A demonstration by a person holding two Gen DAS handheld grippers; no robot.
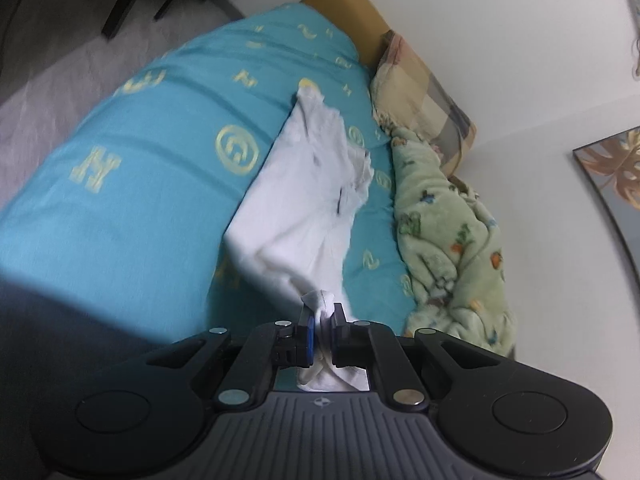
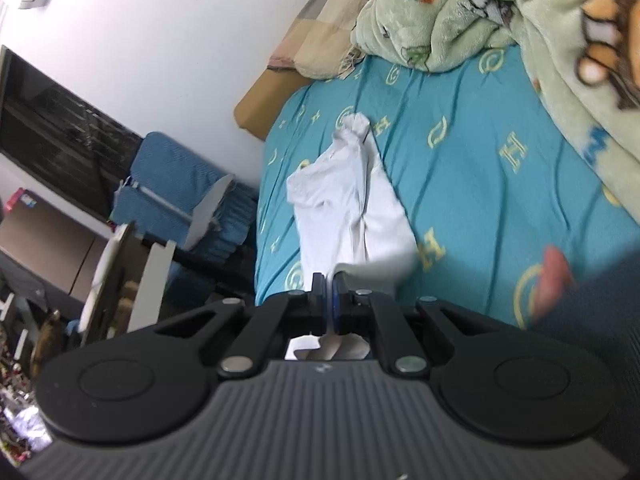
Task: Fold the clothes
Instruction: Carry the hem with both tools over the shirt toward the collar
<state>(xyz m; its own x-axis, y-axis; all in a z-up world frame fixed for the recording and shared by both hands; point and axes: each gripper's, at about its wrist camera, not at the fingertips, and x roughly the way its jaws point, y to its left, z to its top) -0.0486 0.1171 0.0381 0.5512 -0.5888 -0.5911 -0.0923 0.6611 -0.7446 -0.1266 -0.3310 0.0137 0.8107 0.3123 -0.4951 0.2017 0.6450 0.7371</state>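
Observation:
A white garment (image 1: 304,200) hangs stretched above the teal bed sheet (image 1: 140,184), its far end trailing on the bed. My left gripper (image 1: 322,316) is shut on one bunched corner of it. In the right wrist view the same white garment (image 2: 344,208) runs from the bed up to my right gripper (image 2: 330,290), which is shut on another edge of it. White cloth shows behind the jaws in both views.
A green fleece blanket (image 1: 452,232) lies bunched along the wall side, with a plaid pillow (image 1: 424,92) beyond it. The blanket (image 2: 500,20) fills the upper right of the right wrist view. A blue folding chair (image 2: 176,188) and clutter stand beside the bed.

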